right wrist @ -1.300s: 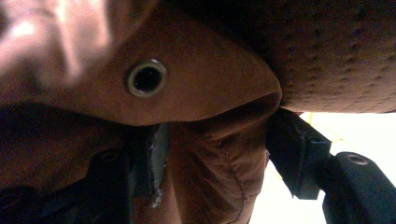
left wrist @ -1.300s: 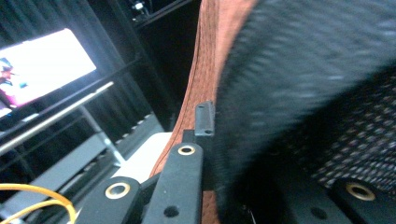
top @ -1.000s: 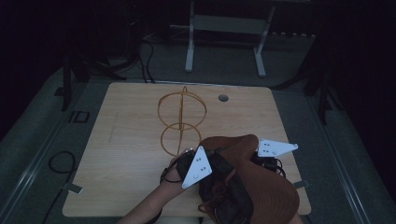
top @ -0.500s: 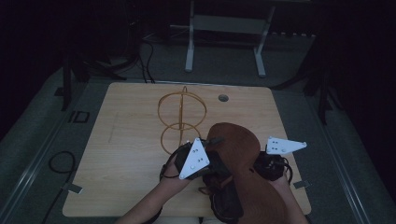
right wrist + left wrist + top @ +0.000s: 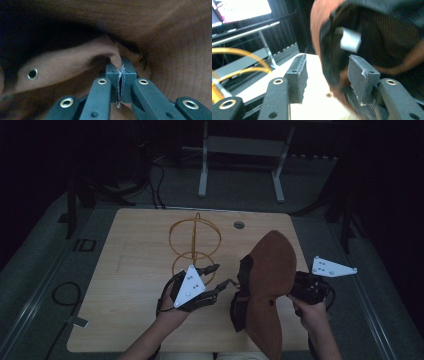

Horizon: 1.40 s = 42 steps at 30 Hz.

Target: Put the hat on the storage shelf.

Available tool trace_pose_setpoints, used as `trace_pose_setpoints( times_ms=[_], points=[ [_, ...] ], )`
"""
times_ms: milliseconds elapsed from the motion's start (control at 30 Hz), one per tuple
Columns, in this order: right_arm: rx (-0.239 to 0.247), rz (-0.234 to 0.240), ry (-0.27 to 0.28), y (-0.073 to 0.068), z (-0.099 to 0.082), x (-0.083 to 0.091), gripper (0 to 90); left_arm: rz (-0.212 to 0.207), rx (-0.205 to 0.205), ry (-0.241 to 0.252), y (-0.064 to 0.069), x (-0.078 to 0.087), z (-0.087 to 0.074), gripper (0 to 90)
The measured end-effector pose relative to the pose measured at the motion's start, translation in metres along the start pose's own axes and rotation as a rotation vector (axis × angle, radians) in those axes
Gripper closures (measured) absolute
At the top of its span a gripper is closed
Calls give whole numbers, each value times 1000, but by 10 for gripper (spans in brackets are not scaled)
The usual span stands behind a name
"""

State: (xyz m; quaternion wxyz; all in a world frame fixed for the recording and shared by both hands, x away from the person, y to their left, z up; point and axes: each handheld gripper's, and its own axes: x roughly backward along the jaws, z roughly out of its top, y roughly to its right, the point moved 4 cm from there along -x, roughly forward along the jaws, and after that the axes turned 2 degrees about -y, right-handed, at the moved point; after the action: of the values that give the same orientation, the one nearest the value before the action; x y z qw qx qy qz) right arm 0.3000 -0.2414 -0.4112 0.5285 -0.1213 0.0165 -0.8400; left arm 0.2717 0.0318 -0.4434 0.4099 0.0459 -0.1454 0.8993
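The counter [image 5: 135, 270] is the biggest thing before me, pale wood, with a gold wire stand [image 5: 195, 237] of crossed hoops set toward its far middle. Nearer me, right of centre, I have the brown bag [image 5: 270, 285] lifted on edge above the counter, its broad leather flap facing up and its dark body hanging toward my left side. It looks soft and floppy to me: the leather folds and droops where nothing holds it, so I judge it light but awkward, apt to sag and swing rather than slip. A pinch on a thin strap or flap edge should hold well; the wide panels give nothing to bite.

My right tongs [image 5: 121, 75] are closed tight on a narrow brown leather tab [image 5: 75, 62] with a metal eyelet, the pads pressed flat together with the leather between them. My left tongs [image 5: 327, 77] stand partly open just beside the bag's dark side, holding nothing; one pad [image 5: 298, 75] is over the counter, the other close against the dark fabric, near a small pale buckle [image 5: 350, 38].
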Motion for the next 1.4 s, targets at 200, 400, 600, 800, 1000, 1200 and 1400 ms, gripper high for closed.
trace_pose_setpoints(
  times_ms=[200, 400, 600, 800, 1000, 1200, 1400],
  points=[
    [-10, -84, 31, 22, 13, 6, 879, 23, 48, -46, -10, 15, -25, 446],
    [-23, -125, 50, 40, 28, 4, 879, 63, 114, -93, -26, 34, -52, 343],
    [-22, -142, 71, 51, 49, -9, 878, 115, 194, -181, -43, 47, -84, 109],
    [-11, -163, 78, 61, 66, -26, 878, 203, 261, -226, -55, 65, -125, 26],
    [15, -172, 80, 70, 96, -55, 877, 304, 307, -241, -62, 90, -160, 26],
    [32, -155, 86, 68, 124, -84, 877, 369, 357, -262, -68, 108, -182, 26],
    [25, -101, 28, 62, 132, -127, 875, 422, 361, -258, -70, 126, -190, 27]
  ],
)
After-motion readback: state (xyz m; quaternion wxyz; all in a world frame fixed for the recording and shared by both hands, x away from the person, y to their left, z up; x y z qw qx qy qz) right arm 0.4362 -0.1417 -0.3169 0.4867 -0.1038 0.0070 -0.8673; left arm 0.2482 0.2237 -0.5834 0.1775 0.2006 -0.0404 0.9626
